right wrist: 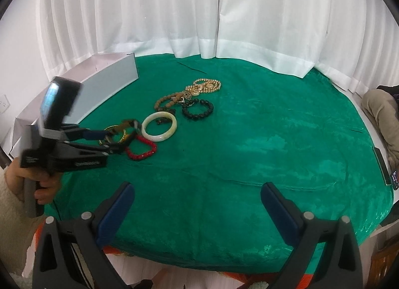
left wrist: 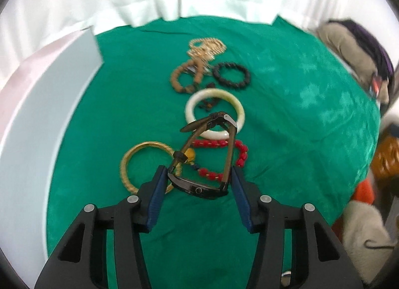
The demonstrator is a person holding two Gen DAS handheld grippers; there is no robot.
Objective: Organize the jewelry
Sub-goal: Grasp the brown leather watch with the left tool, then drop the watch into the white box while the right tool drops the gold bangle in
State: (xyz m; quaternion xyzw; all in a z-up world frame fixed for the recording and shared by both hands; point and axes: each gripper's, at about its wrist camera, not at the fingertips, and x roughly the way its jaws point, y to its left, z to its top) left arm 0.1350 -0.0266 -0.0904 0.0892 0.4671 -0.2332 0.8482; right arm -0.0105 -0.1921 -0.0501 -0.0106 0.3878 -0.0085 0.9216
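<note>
1. The left gripper [left wrist: 197, 184] has a dark wristwatch [left wrist: 199, 186] between its blue pads [left wrist: 157, 194], the watch case spanning the gap; both pads seem to touch it, so it looks grasped, with the brown strap looping forward.
2. Beneath the strap lie a red bead bracelet [left wrist: 224, 159] and a gold bangle [left wrist: 139, 164], near the table's left side.
3. Just beyond sits a white jade bangle [left wrist: 214, 112], then a black bead bracelet [left wrist: 232, 74], a brown bead bracelet [left wrist: 182, 77] and gold chains [left wrist: 207, 47] toward the far edge.
4. A white box [right wrist: 109, 84] stands along the left edge of the green cloth [right wrist: 249, 164].
5. The right gripper [right wrist: 197, 204] hangs released over the near edge, holding nothing.
</note>
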